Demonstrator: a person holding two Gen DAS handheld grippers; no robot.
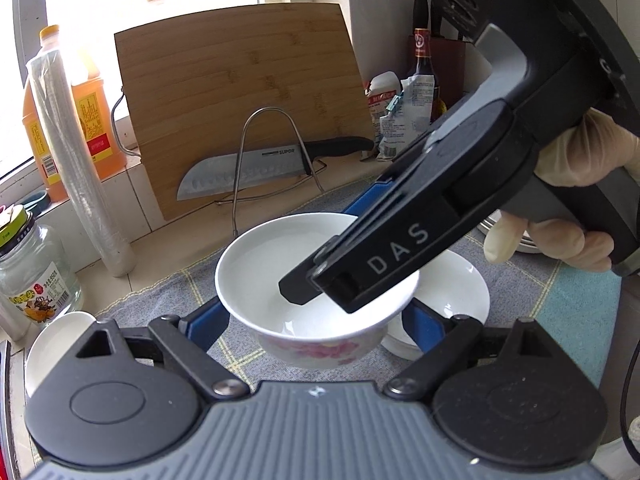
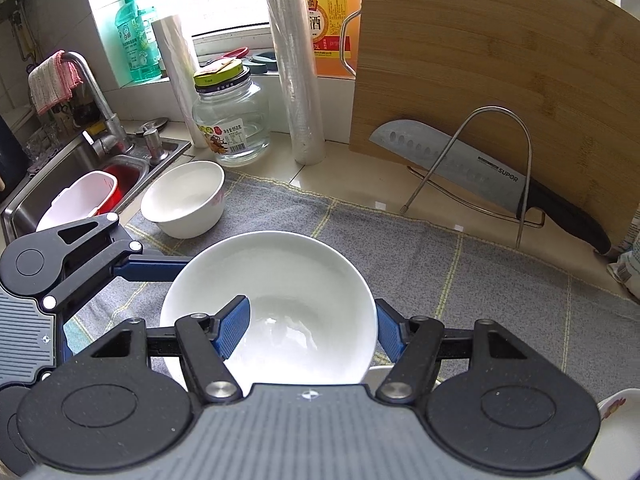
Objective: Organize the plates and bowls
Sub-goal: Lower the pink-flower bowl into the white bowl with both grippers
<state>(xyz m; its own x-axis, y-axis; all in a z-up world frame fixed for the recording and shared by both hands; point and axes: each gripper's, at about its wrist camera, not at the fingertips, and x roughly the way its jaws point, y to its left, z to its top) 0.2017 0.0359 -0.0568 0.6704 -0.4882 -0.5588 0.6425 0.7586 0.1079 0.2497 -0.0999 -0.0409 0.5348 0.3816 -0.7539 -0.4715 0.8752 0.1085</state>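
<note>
1. A grey towel (image 2: 460, 280) covers the counter; the cutting board (image 2: 500, 80) leans behind it by the window.
2. Ahead of the board, my left gripper (image 1: 316, 316) clasps the flowered bowl (image 1: 304, 344) by its sides.
3. My right gripper (image 2: 312, 324) reaches steeply down, pinching that bowl's rim, one finger inside.
4. A second bowl (image 2: 184, 200) sits far from the board, near the sink (image 2: 60, 168).

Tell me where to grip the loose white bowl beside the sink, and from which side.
Probably take the white bowl by its near rim, from above on the towel side: one of the fingers inside, one outside. It stands upright, mouth open, with a thin flaring wall, and the glass jar stands behind it.
</note>
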